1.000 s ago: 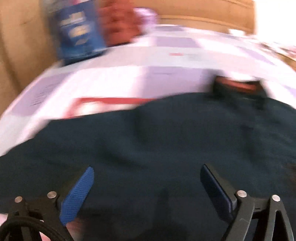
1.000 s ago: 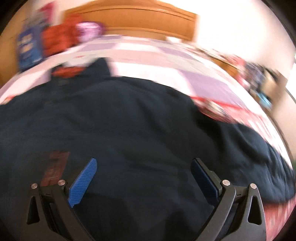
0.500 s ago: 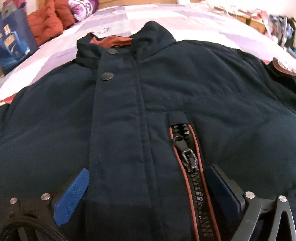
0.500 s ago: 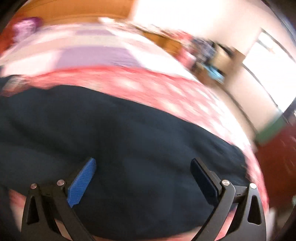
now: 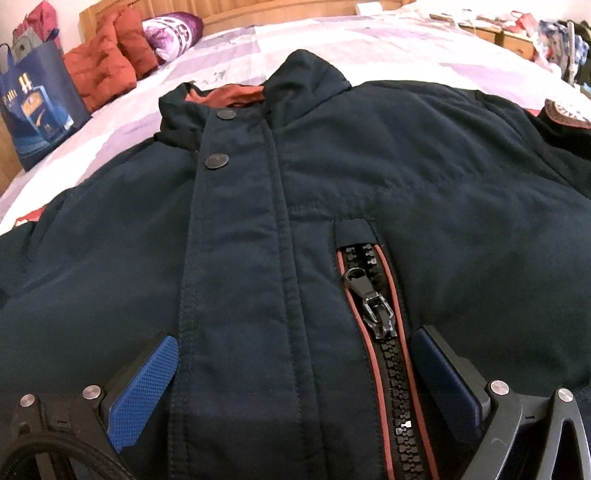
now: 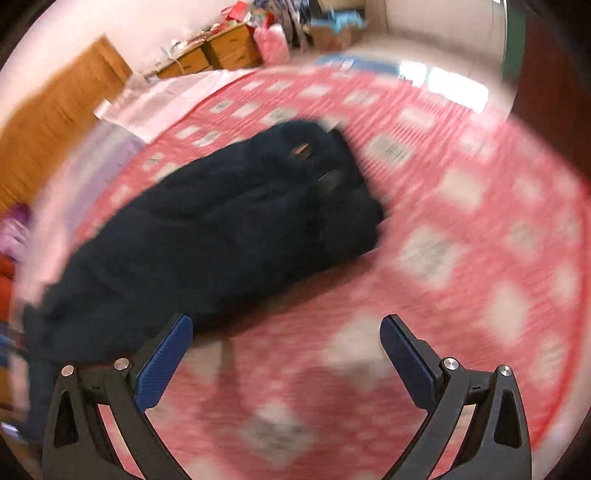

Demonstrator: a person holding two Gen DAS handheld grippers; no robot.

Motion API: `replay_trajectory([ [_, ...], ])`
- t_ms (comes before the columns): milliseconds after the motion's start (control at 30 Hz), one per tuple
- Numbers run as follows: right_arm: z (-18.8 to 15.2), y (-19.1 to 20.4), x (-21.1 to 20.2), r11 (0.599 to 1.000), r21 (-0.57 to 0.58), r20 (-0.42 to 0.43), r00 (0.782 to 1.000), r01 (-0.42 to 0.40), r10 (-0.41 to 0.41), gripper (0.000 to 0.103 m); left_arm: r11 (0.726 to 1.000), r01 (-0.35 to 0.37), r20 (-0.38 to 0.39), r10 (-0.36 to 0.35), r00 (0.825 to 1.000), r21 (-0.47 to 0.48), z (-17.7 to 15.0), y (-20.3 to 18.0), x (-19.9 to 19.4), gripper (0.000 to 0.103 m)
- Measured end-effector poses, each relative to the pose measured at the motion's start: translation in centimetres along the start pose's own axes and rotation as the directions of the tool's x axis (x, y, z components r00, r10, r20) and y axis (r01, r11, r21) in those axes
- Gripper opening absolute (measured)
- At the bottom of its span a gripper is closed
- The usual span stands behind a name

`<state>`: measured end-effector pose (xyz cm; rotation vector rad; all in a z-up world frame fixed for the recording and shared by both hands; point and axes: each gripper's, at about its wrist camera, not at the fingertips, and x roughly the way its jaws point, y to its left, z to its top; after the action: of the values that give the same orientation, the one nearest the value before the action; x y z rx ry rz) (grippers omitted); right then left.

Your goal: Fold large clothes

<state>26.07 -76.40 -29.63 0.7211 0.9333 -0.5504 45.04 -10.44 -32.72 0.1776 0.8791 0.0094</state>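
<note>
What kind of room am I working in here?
Most likely a bedroom. The jacket lies on a bed with a wooden headboard, cushions are piled at its head, and a chest of drawers stands by the wall.

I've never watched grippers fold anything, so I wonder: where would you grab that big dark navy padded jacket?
Probably the cuff end of the dark navy padded jacket sleeve, coming from the open pink patterned bedspread side. The sleeve lies stretched out with a free edge, while the chest is broad and flat. Both the left gripper and right gripper are open.
</note>
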Motion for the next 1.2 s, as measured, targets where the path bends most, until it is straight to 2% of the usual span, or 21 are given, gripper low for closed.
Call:
replay_trajectory([
  [67, 0.3, 0.5, 1.4, 0.997, 0.062, -0.01, 0.999, -0.05, 0.05, 0.103, 1.0, -0.004, 0.001, 0.004, 1.0, 0.002, 0.0, 0.0, -0.1, 0.103],
  [233, 2.3, 3.4, 3.0, 0.993, 0.09, 0.083, 0.994, -0.082, 0.074, 0.103, 1.0, -0.005, 0.003, 0.005, 1.0, 0.003, 0.0, 0.0, 0.0, 0.103],
  [267, 2.6, 3.7, 3.3, 0.994, 0.089, 0.091, 0.994, -0.068, 0.06, 0.094, 1.0, -0.004, 0.002, 0.004, 1.0, 0.002, 0.0, 0.0, 0.0, 0.103],
  [300, 2.9, 4.0, 3.4, 0.995, 0.095, 0.114, 0.993, -0.035, 0.024, 0.06, 1.0, -0.004, 0.003, 0.004, 1.0, 0.002, 0.1, 0.0, 0.0, 0.103],
  [333, 3.1, 3.9, 3.2, 0.993, 0.114, 0.136, 0.991, -0.005, -0.011, 0.045, 1.0, -0.002, 0.004, 0.002, 1.0, 0.001, 0.0, 0.1, 0.0, 0.103],
  [400, 3.4, 2.8, 2.6, 0.983, 0.174, 0.175, 0.984, -0.052, 0.021, 0.026, 1.0, 0.004, 0.003, -0.004, 1.0, -0.004, 0.0, 0.2, 0.1, 0.103],
  [433, 3.5, 2.7, 2.3, 0.985, 0.167, 0.182, 0.983, -0.042, 0.011, 0.023, 1.0, 0.005, 0.006, -0.005, 1.0, -0.003, -0.1, 0.1, 0.2, 0.103],
  [567, 4.6, 3.9, 1.5, 0.997, 0.06, 0.184, 0.981, 0.047, -0.057, 0.018, 1.0, 0.005, 0.015, -0.005, 1.0, -0.004, -0.3, 0.0, 0.2, 0.103],
  [667, 5.7, 5.5, -0.2, 0.997, 0.038, 0.222, 0.972, 0.065, -0.072, 0.017, 1.0, 0.015, 0.015, -0.015, 1.0, -0.011, -0.3, 0.1, 0.3, 0.103],
  [700, 6.0, 6.2, -1.3, 0.997, 0.01, 0.248, 0.966, 0.076, -0.076, 0.017, 1.0, 0.02, 0.015, -0.02, 1.0, -0.014, -0.3, 0.2, 0.3, 0.103],
  [767, 6.5, 8.3, -2.3, 0.975, -0.12, 0.288, 0.947, 0.185, -0.144, 0.017, 1.0, 0.025, 0.015, -0.025, 1.0, -0.017, -0.3, 0.2, 0.3, 0.103],
  [833, 6.5, 10.2, -3.2, 0.956, -0.168, 0.315, 0.932, 0.24, -0.178, 0.016, 0.999, 0.027, 0.014, -0.026, 1.0, -0.019, -0.3, 0.2, 0.4, 0.103],
  [967, 6.4, 15.1, -6.6, 0.935, -0.22, 0.41, 0.896, 0.278, -0.169, 0.016, 0.999, 0.037, 0.007, -0.036, 0.999, -0.026, -0.2, 0.3, 0.5, 0.103],
  [1067, 5.9, 19.8, -8.6, 0.901, -0.298, 0.482, 0.865, 0.315, -0.143, 0.016, 0.998, 0.057, -0.018, -0.058, 0.998, -0.04, 0.4, 0.7, 0.3, 0.103],
  [1133, 4.6, 24.3, -10.2, 0.856, -0.39, 0.534, 0.84, 0.339, -0.089, 0.016, 0.997, 0.066, -0.028, -0.068, 0.997, -0.047, 0.9, 1.2, -0.4, 0.103],
  [1200, 2.8, 29.0, -11.2, 0.804, -0.48, 0.565, 0.825, 0.351, -0.023, 0.016, 0.996, 0.07, 0.014, -0.069, 0.998, -0.057, 1.3, 2.3, -2.2, 0.103],
])
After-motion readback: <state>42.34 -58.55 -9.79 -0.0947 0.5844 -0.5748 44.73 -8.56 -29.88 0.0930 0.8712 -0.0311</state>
